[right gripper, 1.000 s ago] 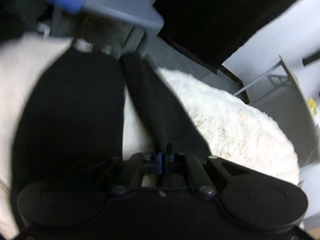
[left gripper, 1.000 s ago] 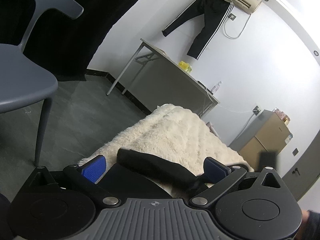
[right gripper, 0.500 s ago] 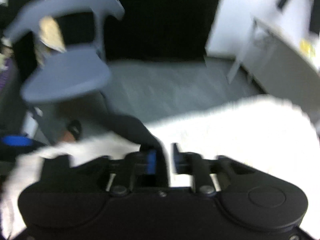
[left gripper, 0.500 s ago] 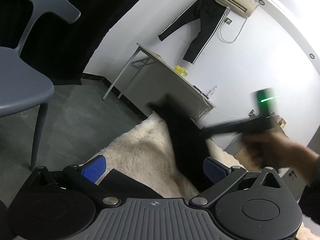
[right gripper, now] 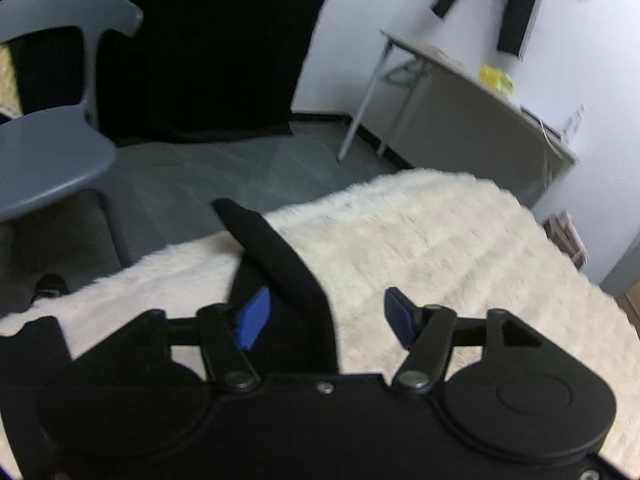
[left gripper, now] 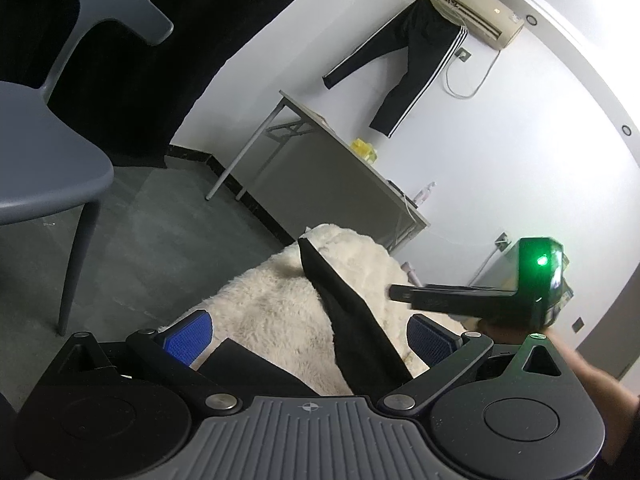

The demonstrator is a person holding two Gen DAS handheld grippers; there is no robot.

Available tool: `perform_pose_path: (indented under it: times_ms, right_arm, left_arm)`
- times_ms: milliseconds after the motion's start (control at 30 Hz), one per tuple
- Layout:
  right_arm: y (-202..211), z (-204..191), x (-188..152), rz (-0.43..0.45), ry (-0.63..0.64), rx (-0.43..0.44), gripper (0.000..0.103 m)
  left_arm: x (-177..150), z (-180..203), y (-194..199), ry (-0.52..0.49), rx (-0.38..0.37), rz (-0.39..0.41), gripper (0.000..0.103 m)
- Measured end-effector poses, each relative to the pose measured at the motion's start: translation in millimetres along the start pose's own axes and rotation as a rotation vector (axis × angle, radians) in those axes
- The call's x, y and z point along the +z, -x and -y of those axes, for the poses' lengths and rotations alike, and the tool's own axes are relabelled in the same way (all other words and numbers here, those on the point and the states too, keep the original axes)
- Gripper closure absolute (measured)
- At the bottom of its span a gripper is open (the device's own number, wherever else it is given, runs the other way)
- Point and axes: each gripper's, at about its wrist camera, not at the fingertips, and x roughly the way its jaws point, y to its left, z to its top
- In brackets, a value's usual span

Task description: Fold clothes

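A black garment (left gripper: 352,320) lies on a cream fluffy rug (left gripper: 272,308), 1 long strip of it stretched out across the pile toward the rug's far edge. The right gripper (right gripper: 326,314) hangs above it with its jaws opening; the cloth shows in the gap but neither blue pad presses on it. The left gripper (left gripper: 308,336) stands wide over the same garment, gripping nothing. A grey chair (left gripper: 44,168) stands on the floor beside the rug.
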Motion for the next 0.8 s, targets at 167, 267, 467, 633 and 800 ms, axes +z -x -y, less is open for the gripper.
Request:
perform_pose_path:
  times_ms: [167,267,467,633,800]
  right_arm:
    - [-70,-21,13,-0.072,-0.024,0.020,0.043]
    - [-118,-32,15,-0.136,-0.026,-0.083,0.060]
    - [-107,-15,43,-0.120,-0.244,-0.041,0.096]
    - [-56,-48,49,-0.052,-0.118,0.191,0.083]
    - [-48,-80,22,-0.166,0.021,0.332,0.092]
  left_arm:
    - [3,-7,5,0.039,0.014,0.016,0.000]
    - [5,-11,4,0.059,0.019,0.017,0.000]
    - [8,-16,-4,0.098,0.011,0.015,0.000]
    - [8,-17,-3,0.112,0.000,0.023,0.000]
    - [8,-17,3,0.109,0.011,0.028,0.000]
